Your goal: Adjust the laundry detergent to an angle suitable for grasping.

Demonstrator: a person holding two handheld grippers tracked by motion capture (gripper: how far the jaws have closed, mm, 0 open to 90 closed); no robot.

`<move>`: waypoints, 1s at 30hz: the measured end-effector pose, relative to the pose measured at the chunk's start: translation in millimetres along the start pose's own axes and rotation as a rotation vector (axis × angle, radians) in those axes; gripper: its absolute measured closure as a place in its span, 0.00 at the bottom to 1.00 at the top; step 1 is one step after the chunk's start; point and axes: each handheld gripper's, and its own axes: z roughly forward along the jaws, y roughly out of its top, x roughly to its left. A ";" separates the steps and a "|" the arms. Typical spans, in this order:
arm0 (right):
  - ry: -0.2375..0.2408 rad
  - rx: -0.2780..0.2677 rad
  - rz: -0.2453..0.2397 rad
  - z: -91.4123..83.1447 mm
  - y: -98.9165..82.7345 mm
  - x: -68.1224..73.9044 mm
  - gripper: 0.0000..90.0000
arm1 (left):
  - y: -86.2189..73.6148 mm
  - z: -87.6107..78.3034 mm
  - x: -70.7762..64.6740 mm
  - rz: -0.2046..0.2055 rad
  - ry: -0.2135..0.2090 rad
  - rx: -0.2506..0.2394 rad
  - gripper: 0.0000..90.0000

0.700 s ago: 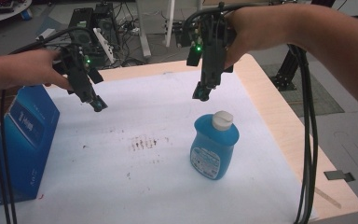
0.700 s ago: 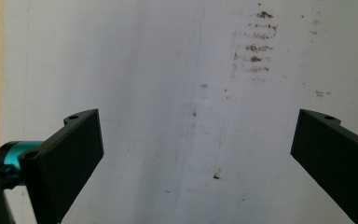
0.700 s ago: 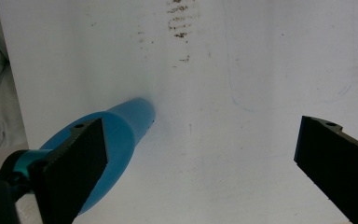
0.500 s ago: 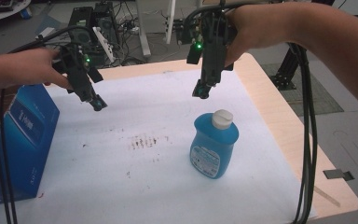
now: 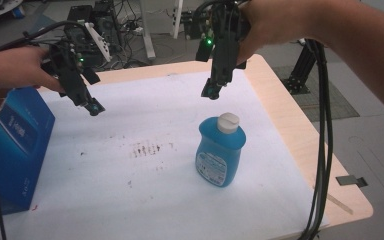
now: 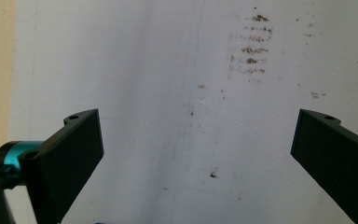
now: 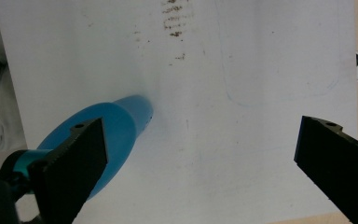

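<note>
So the blue plastic bottle with the white cap [image 5: 220, 150] stands upright on the white sheet covering the table [image 5: 130, 200], just below and in front of the right tongs [image 5: 211, 92], which hang above it, spread wide and empty. The left tongs [image 5: 94, 106] are well apart from it, over the sheet near the tall blue carton [image 5: 11, 150], also wide with nothing between them. The right gripper view catches the bottle [image 7: 116, 126] partly behind one jaw, plus a faint pencilled outline [image 7: 279, 60]. The left gripper view gets the dark smudges [image 6: 251, 46] up close.
</note>
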 end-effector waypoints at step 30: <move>-0.033 -0.008 0.061 -10.2 -36.4 17.6 0.02 | -6.9 -11.1 -18.2 -0.013 0.045 -0.015 0.03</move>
